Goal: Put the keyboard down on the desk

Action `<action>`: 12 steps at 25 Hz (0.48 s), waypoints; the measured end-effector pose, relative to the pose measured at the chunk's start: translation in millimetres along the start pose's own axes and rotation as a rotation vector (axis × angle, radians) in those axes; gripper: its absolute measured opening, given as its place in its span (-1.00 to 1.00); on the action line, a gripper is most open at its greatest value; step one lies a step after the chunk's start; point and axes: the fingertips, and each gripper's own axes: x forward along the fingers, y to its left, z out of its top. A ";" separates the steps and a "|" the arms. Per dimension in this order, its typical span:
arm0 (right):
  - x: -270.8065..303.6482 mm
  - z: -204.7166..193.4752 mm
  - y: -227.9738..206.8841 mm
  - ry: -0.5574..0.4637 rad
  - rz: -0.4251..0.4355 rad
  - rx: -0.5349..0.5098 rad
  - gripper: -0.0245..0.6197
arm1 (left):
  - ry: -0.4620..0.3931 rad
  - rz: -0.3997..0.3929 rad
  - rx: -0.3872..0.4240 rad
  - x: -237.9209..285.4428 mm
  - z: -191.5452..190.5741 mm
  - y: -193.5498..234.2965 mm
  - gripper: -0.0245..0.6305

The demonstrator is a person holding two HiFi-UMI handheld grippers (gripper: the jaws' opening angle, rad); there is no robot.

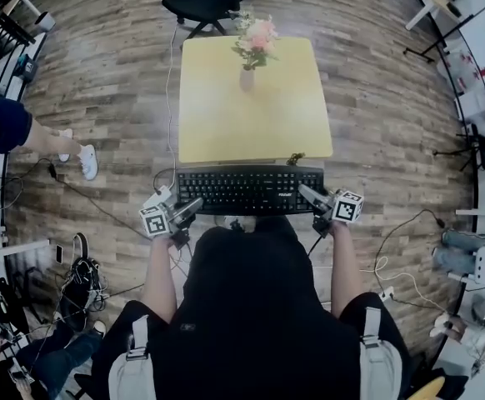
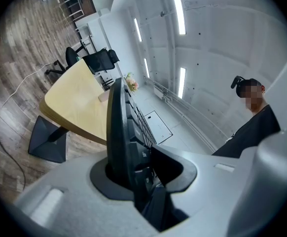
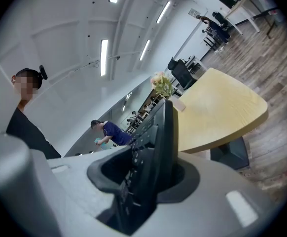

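- Grippers first: the left gripper (image 1: 194,207) has its jaws nearly together, clamped on the 9 o'clock end of the keyboard (image 1: 250,189). The right gripper (image 1: 307,195) pinches the 3 o'clock end the same way.
- Keyboard: black, long and flat, held level in the air at the near edge of the desk (image 1: 226,123), which lies at 12 o'clock.
- Handling, I'd judge: light, rigid plastic that won't sag. The smooth casing could slip, so gripping the bare end rims, clear of the keys, suits it.
- Desk: pale yellow, smooth, matte top with rounded corners.
- Beyond, at 12 o'clock: a small vase (image 1: 247,79) of pink flowers (image 1: 257,38).
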 end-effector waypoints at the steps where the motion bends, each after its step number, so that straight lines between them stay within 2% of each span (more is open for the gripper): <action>1: 0.4 -0.1 -0.8 0.002 -0.001 0.000 -0.43 | 0.001 0.000 0.000 0.1 0.4 -0.7 -0.59; 12: 6.0 7.6 -23.5 0.015 -0.009 0.033 -0.40 | 0.030 0.022 -0.005 15.0 9.8 7.0 -0.59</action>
